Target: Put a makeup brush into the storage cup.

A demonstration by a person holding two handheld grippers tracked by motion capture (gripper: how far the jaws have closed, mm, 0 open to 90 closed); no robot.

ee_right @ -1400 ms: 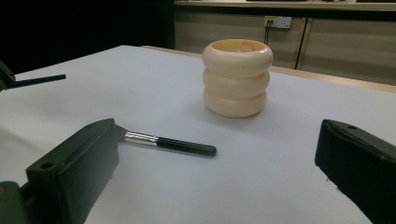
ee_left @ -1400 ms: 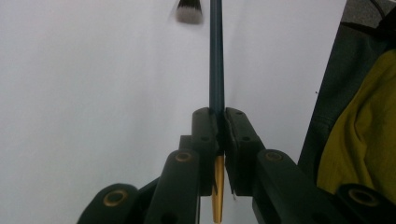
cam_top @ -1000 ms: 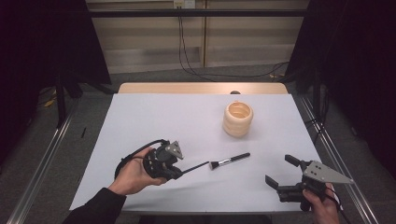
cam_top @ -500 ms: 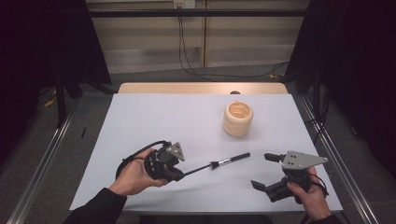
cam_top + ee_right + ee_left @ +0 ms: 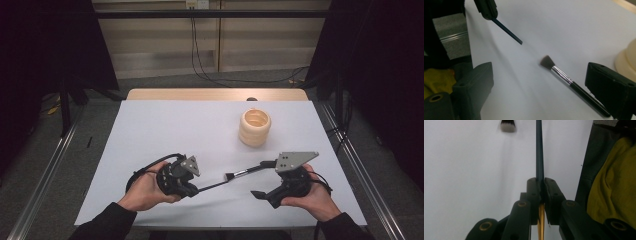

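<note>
A cream ribbed cup (image 5: 255,127) stands on the white table (image 5: 165,125), beyond the right gripper; cables (image 5: 210,55) cross the floor behind.

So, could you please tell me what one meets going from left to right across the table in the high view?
Left gripper, shut on a thin dark stick → makeup brush lying on the white table → cream ribbed cup → right gripper, its fingers open.

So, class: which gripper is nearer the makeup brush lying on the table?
Right. The right gripper, jaws open, flanks the makeup brush; the left gripper sits farther off, shut on a thin stick.
</note>
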